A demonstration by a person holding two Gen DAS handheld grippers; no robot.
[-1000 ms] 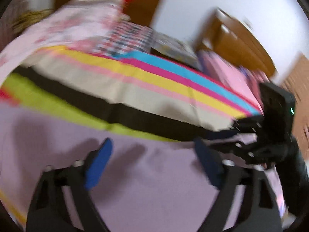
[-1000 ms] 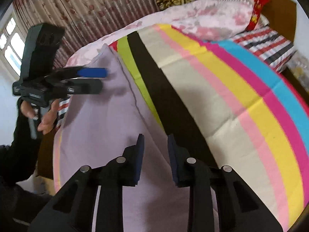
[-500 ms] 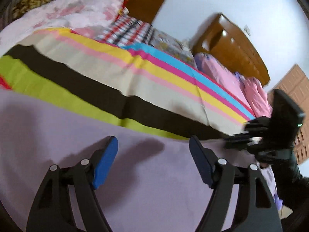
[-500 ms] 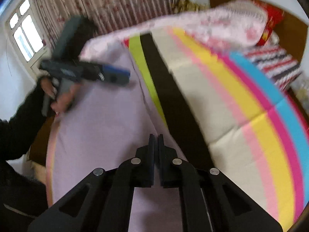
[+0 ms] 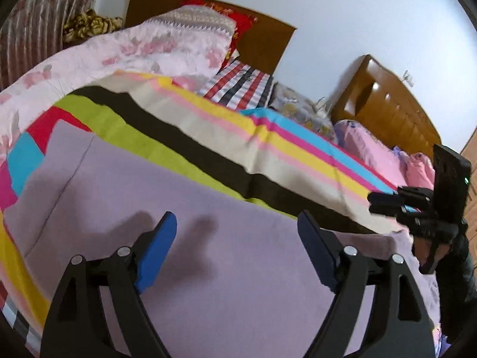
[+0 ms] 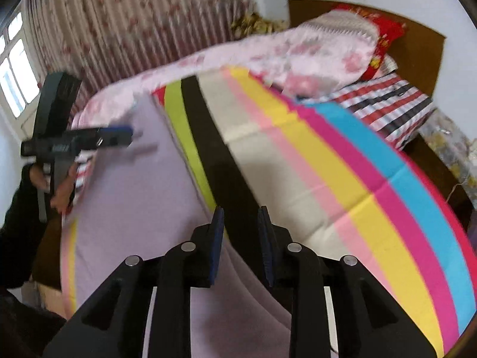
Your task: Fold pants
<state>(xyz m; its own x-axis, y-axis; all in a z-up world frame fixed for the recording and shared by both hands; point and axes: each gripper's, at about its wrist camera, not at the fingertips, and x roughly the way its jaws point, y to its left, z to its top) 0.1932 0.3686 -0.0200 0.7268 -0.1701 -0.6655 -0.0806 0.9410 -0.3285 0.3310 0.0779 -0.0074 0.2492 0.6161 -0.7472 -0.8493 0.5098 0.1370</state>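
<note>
Now both your grippers are opening: the left [image 5: 235,250] hangs empty over the pants [image 5: 208,208], the right [image 6: 240,238] has let go after pinching shut. Pants lie flat on the bed [image 6: 342,164]; this fold looks laid.

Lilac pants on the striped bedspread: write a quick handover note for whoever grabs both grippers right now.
Left gripper: jaws opening wide, nothing between them, over the middle of the pants.
Right gripper: jaws opening, a narrow gap; no cloth visibly pinched, poised at the pants' edge.
Lilac cotton pants lie flat and smooth on the rainbow-striped bedspread, their long edge along its lime-green stripe.
Done: pants spread flat; whether a fold is already in cannot be told.
Left: probably grip an edge or end and fold it over, then square up.
</note>
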